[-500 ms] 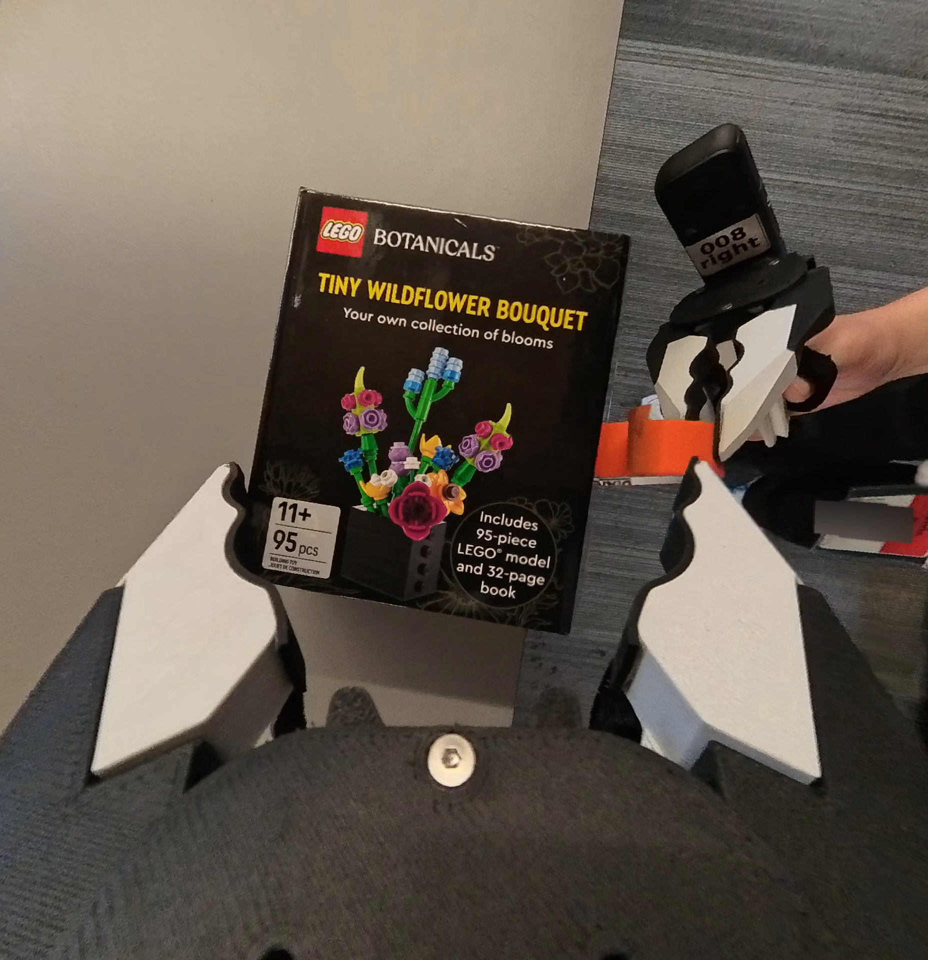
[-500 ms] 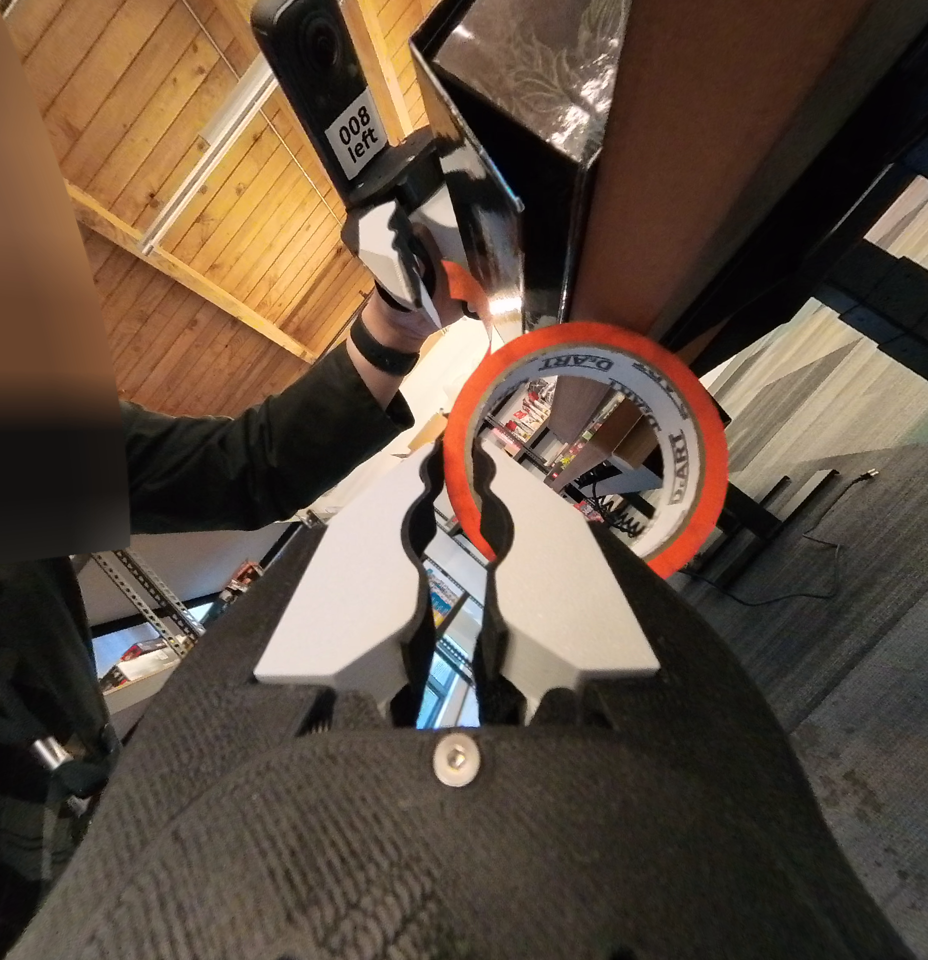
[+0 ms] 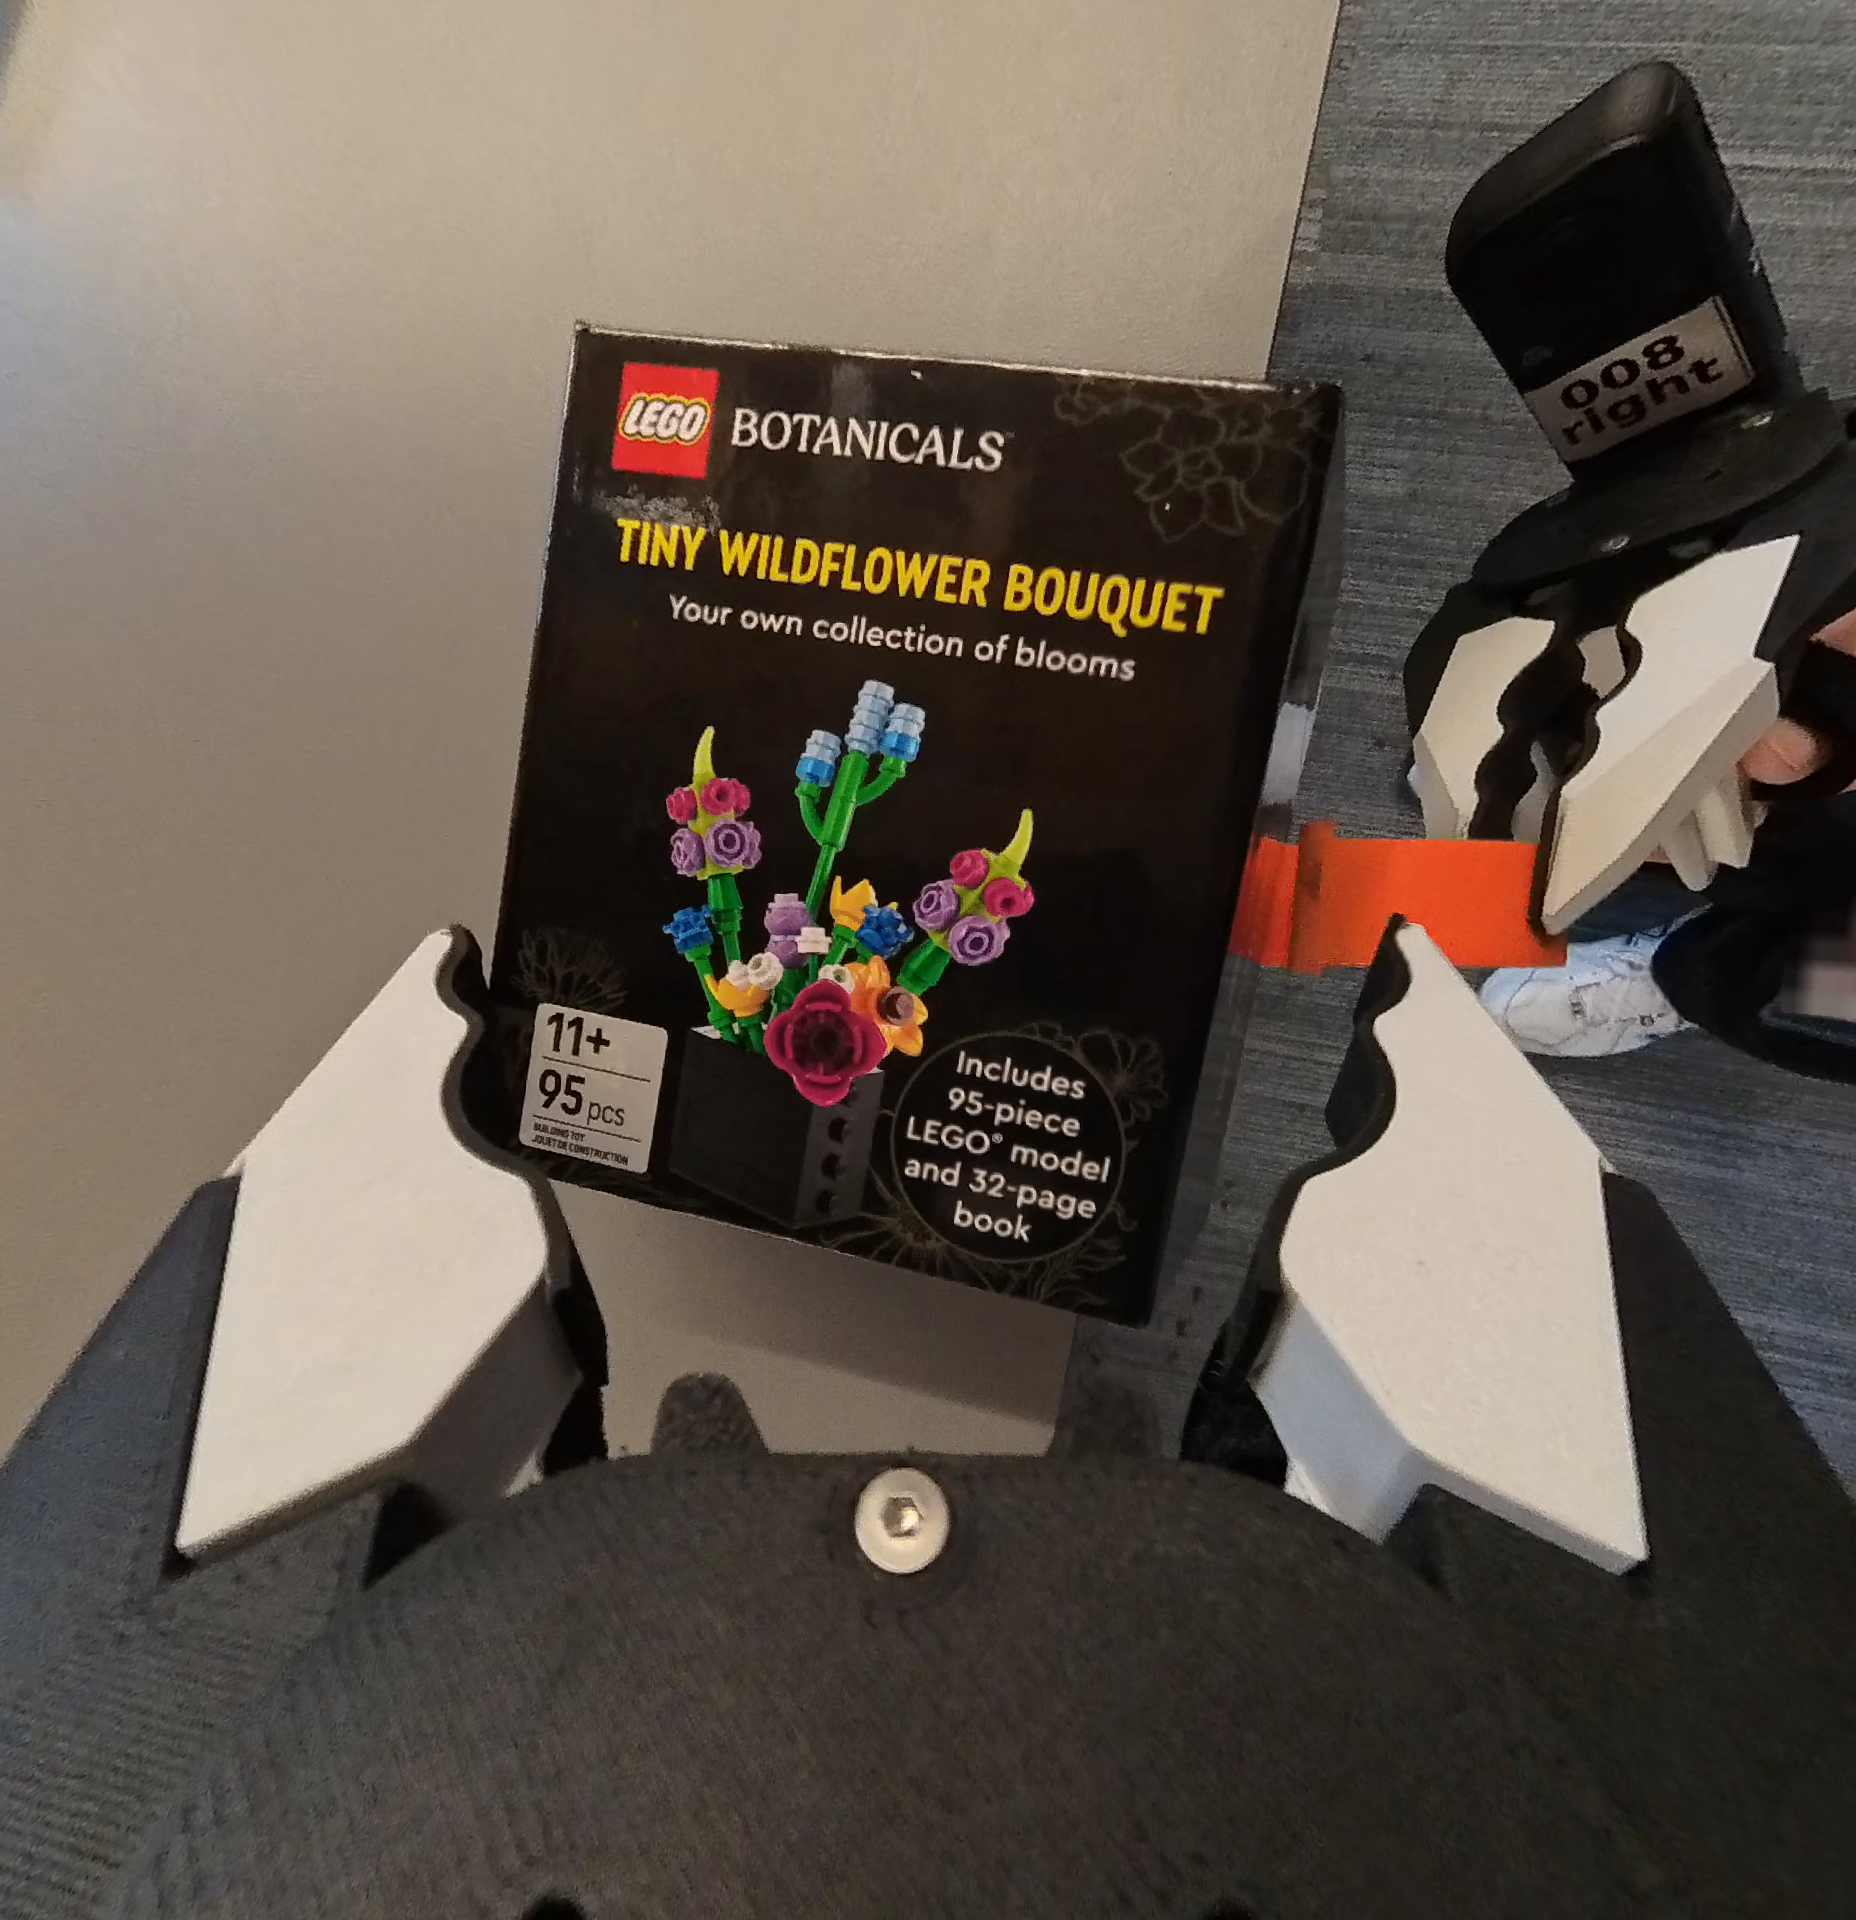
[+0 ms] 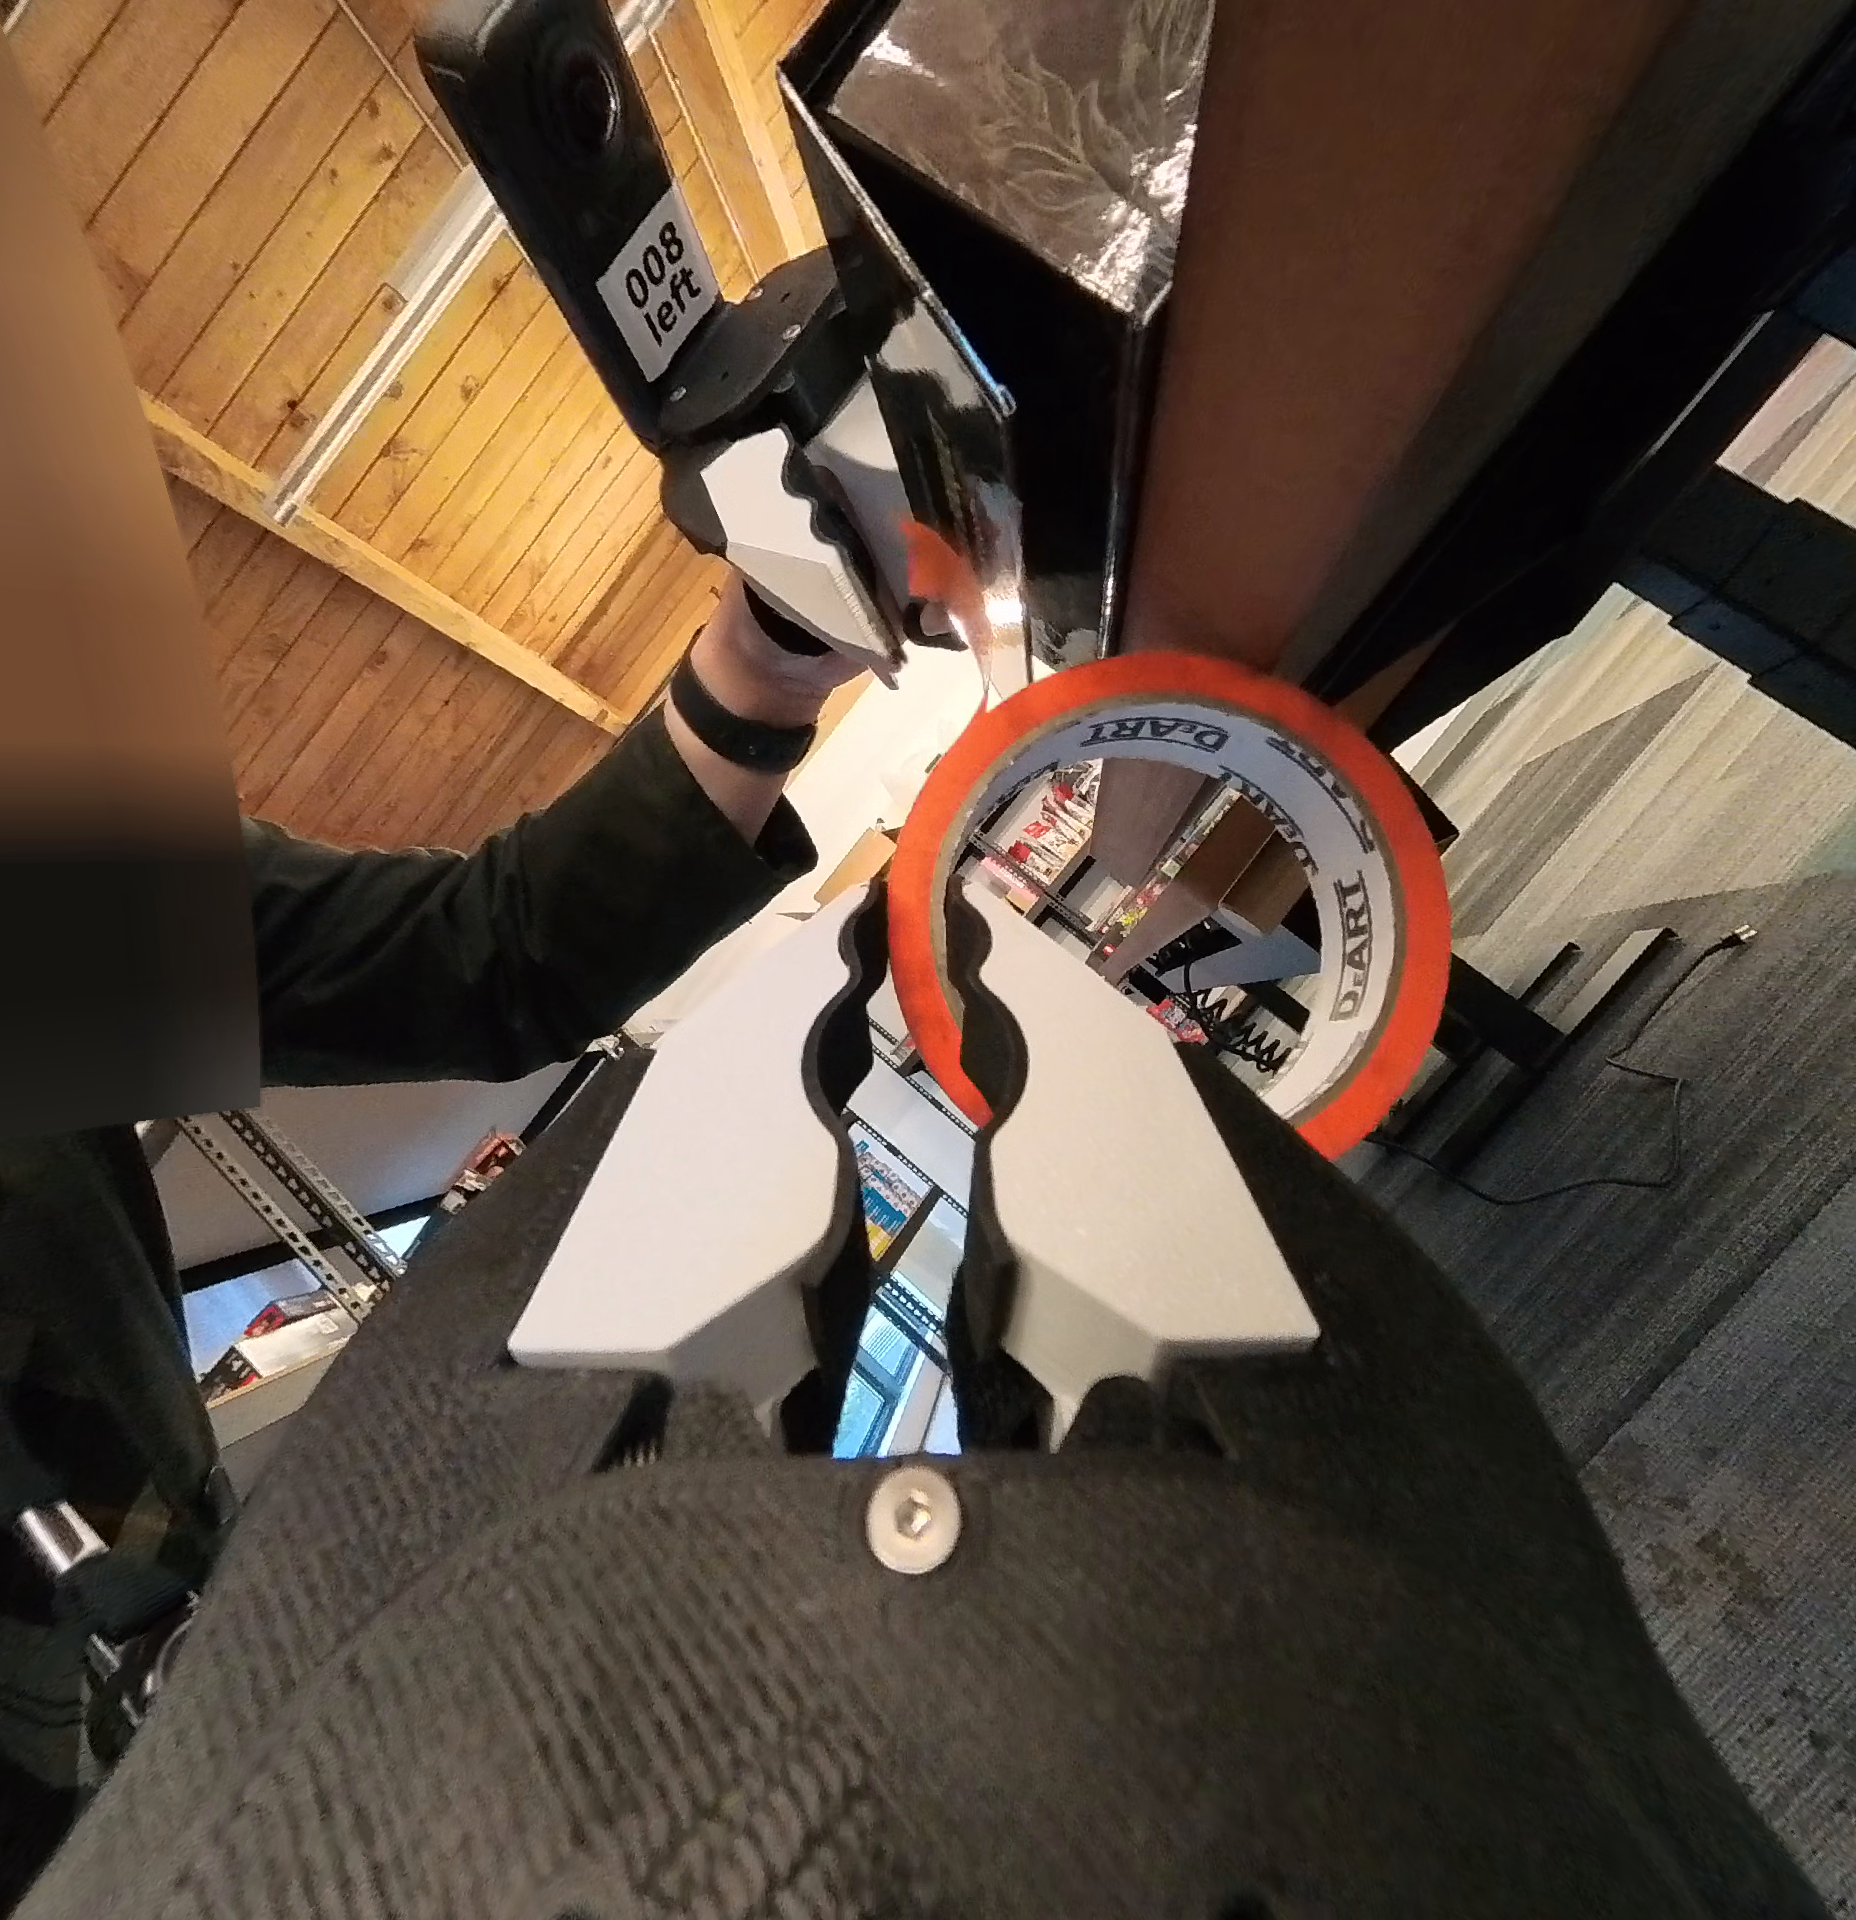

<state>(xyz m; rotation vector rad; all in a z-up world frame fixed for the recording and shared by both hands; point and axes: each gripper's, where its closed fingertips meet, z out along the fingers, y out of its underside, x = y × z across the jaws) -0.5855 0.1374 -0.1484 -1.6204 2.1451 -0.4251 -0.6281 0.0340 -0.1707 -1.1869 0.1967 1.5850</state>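
Left gripper (image 3: 924,1039) is sitting with fingers spread wide, straddling the lower corners of the black flower-print box (image 3: 903,810); the left fingertip (image 3: 436,987) looks to be touching the box's lower-left edge, while the right one stands just clear of its right side, so it's bracketing rather than clamping. The box is lying on the grey table (image 3: 280,416), its right edge hanging past the table edge over the carpet (image 3: 1526,260). Right gripper (image 4: 929,935) is pinching the wall of the orange tape roll (image 4: 1402,935), fingers narrow, one inside the ring and one outside. The roll is being held just beside the box's overhanging side, and an orange strip (image 3: 1319,904) is running from the roll toward that side; can't tell if it's stuck on.
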